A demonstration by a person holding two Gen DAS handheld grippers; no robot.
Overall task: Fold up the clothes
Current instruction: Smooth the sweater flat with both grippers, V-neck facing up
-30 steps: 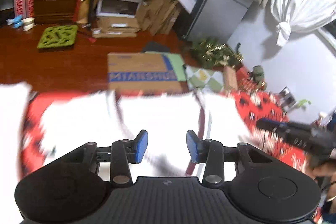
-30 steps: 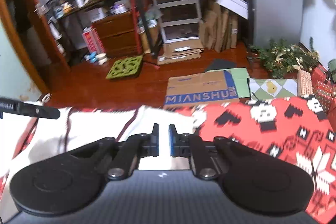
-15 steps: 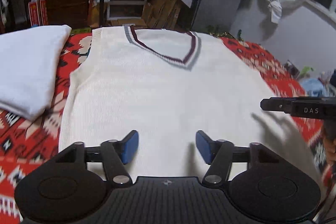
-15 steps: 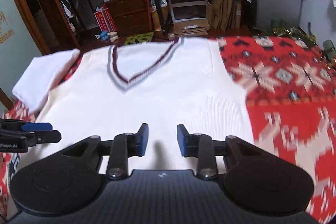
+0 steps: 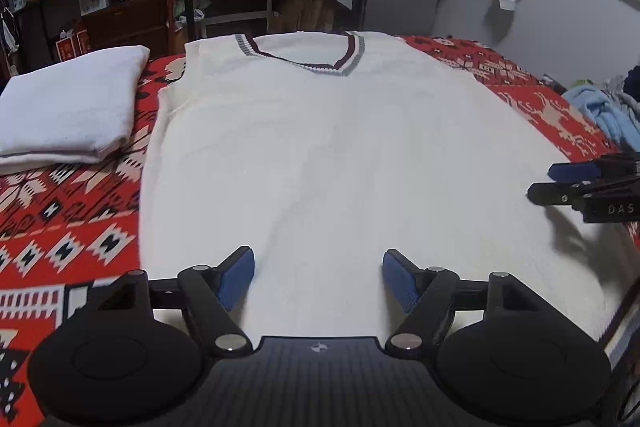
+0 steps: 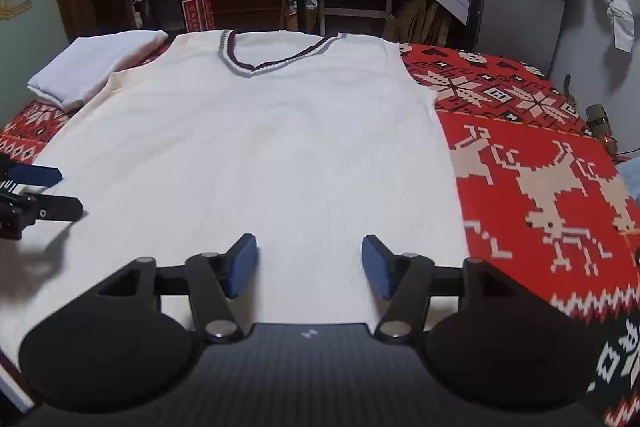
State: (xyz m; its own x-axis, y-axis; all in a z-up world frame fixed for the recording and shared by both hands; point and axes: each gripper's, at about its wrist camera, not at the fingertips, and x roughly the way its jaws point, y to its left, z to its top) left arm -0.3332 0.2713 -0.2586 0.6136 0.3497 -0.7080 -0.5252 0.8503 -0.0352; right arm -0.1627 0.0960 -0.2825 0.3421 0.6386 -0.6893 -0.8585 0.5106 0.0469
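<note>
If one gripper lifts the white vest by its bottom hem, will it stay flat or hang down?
The white vest is a soft knit lying limp, so it would probably droop. It looks light, yet may drag on the red blanket.

Quick count: one cream V-neck vest (image 5: 344,155) laid out flat, one folded white garment (image 5: 68,111) beside it, one red patterned blanket (image 6: 540,163) under both – and two grippers, left (image 5: 318,277) and right (image 6: 309,265), two blue pads each.
</note>
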